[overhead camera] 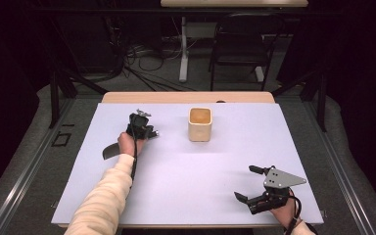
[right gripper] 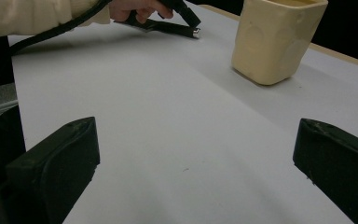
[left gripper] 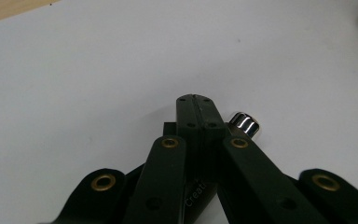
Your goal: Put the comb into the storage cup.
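The chrome-capped rod (left gripper: 244,125) sits right at the tip of the left hand-held gripper (left gripper: 196,100), whose jaws are drawn fully together with only a seam between them. In the left gripper view the rod's shiny end pokes out on one side of the jaws and a dark block shows on the other, so the rod seems to cross just under or behind the tips. Whether it is pinched there or merely lies against the bench (overhead camera: 186,176) cannot be told. Seen from the right gripper view, the rod (right gripper: 193,31) runs low and nearly level over the white surface, its chrome end pointing toward the cream cup (right gripper: 275,42). That low, flat attitude suggests the person is keeping it close to the bench, where it can be slid or steadied rather than carried high.

From the high view, the left hand-held gripper (overhead camera: 142,122) is at the far left part of the bench, near the cup (overhead camera: 199,128) but apart from it. The cup stands upright with its mouth open to the top, a likely place for the rod to go, though nothing is yet over its rim.

The right hand-held gripper (overhead camera: 243,182) waits at the near right corner, well apart from both, its jaws spread wide and holding nothing; it probably stays out of the way while the left does the work.
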Tool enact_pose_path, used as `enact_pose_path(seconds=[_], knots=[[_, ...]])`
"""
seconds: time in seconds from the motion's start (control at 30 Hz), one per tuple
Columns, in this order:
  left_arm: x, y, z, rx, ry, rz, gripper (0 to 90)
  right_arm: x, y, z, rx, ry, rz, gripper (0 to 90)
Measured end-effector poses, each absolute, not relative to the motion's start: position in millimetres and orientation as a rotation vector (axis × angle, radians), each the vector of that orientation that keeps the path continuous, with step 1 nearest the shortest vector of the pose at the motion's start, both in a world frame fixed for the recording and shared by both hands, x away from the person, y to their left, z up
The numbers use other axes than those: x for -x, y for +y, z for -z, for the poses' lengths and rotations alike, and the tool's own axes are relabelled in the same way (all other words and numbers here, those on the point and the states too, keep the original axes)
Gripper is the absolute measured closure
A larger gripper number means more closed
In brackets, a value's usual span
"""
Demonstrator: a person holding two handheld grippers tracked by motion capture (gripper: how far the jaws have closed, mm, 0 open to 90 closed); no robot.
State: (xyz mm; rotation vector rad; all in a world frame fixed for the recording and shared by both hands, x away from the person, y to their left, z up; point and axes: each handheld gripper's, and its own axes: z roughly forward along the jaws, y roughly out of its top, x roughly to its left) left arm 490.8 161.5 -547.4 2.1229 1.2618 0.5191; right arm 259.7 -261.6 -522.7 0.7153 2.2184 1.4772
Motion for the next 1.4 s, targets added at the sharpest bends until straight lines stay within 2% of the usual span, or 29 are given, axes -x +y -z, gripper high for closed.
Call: enact_pose_path(seconds=[0.73,1.4], knots=[[-455,144,547,-2.133,1.107,-0.459,90.0,-260,-261,523,-0.706,2.231,-1.472,0.0],[-436,149,547,-2.154,1.087,-0.413,90.0,-259,-261,522,-0.701,2.228,-1.482,0.0]])
